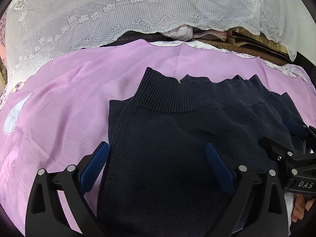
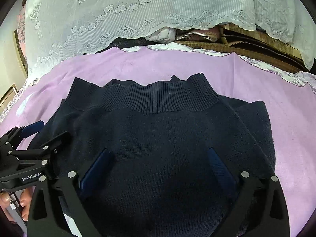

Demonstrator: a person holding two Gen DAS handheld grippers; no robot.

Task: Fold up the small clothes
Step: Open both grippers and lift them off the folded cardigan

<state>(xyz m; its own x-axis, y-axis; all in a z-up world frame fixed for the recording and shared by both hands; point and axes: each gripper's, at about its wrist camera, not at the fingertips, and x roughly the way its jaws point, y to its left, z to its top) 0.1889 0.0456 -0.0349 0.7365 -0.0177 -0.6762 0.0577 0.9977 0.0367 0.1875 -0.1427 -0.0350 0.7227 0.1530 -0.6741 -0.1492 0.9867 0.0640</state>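
Sweater point(image 1: 177, 130), dark navy knit, lies partly folded on the pink cloth point(image 1: 59, 106); its wide ribbed collar point(image 1: 169, 96) stands out in coarser vertical ribs against the finer knit of the body, and further ribbed edges peek out in layers behind and to the side of it. My left gripper point(image 1: 158, 154) hovers low over the left part of the garment with its blue-padded fingers point(image 1: 96, 162) spread wide apart, one pad at the sweater's left edge over the pink cloth and the other over the knit, gripping nothing. My right gripper point(image 2: 160, 162) is likewise released, its fingers point(image 2: 219, 165) well apart and both lying over the body of the sweater, pinching no fold. Each gripper shows at the edge of the other's view, just beside it. The pink cloth is smooth with soft creases and a pale print near its left side; its far edge is scalloped with white trim. Behind it hangs a white lace cover point(image 2: 138, 9) patterned with flowers and scrolls, and under its hem I see a pale padded item point(image 2: 165, 34) and brown woven matting point(image 2: 246, 45). The sweater's collar points away from me toward the lace, and its long axis runs from me to the far edge of the cloth.
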